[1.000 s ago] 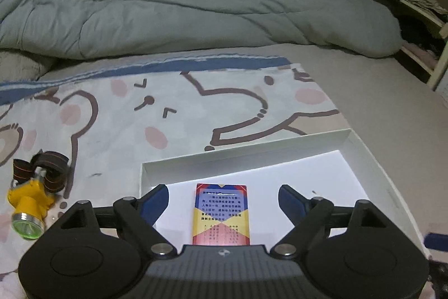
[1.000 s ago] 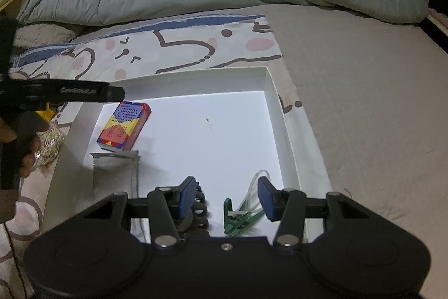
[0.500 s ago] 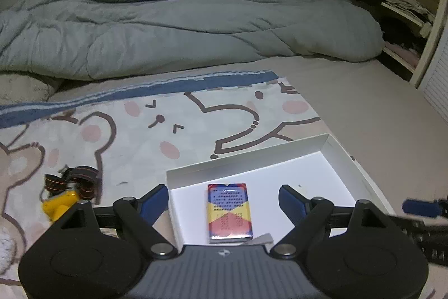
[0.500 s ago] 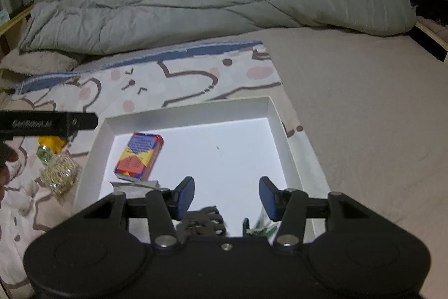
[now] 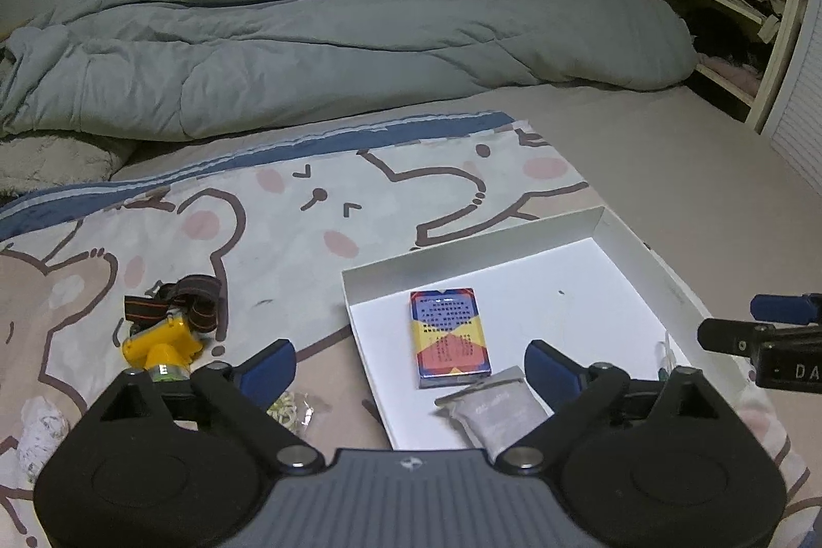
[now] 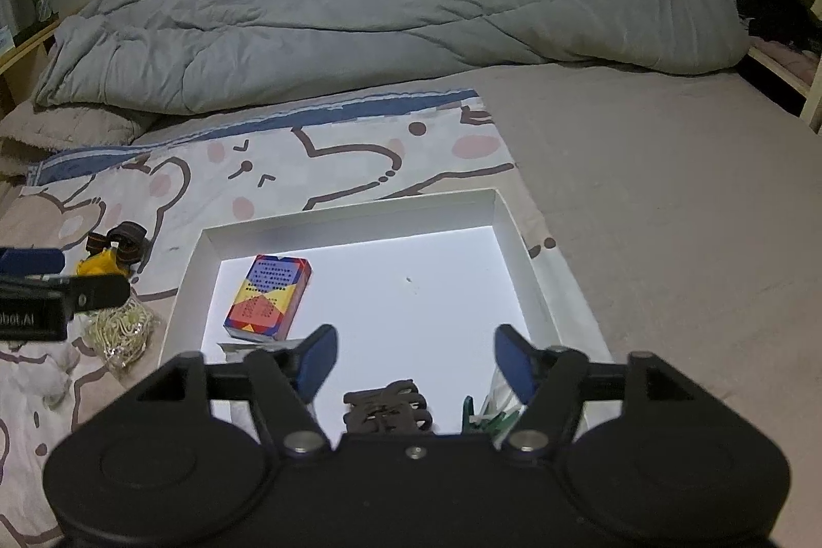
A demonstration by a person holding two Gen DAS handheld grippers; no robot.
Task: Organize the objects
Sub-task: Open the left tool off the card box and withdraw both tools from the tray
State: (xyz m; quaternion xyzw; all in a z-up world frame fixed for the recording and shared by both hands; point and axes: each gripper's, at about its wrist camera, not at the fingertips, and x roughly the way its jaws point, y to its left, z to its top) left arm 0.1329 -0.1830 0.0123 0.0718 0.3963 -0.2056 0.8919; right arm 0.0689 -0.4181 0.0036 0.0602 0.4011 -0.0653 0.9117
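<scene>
A white shallow box [image 5: 637, 245] [image 6: 514, 219] lies on the bed. In it are a colourful card pack [image 5: 448, 336] [image 6: 269, 295], a grey pouch [image 5: 496, 409], a black hair clip [image 6: 388, 409] and green clips [image 6: 485, 417]. On the bear-print sheet left of the box lie a yellow headlamp [image 5: 162, 340] [image 6: 103, 263], a bag of rubber bands [image 5: 290, 409] [image 6: 120, 329] and crumpled tissue [image 5: 41, 432]. My left gripper [image 5: 411, 365] is open and empty above the box's near left edge. My right gripper [image 6: 413, 360] is open and empty above the box's near side.
A rumpled grey duvet [image 5: 334, 50] covers the far side of the bed. An open shelf with clothes [image 5: 719, 8] stands at the right. Bare beige mattress [image 6: 668, 188] lies right of the box.
Both grippers have pulled back and risen from the box, so more of the bed shows. The right gripper's jaws have spread wider. The objects in the box have not moved.
</scene>
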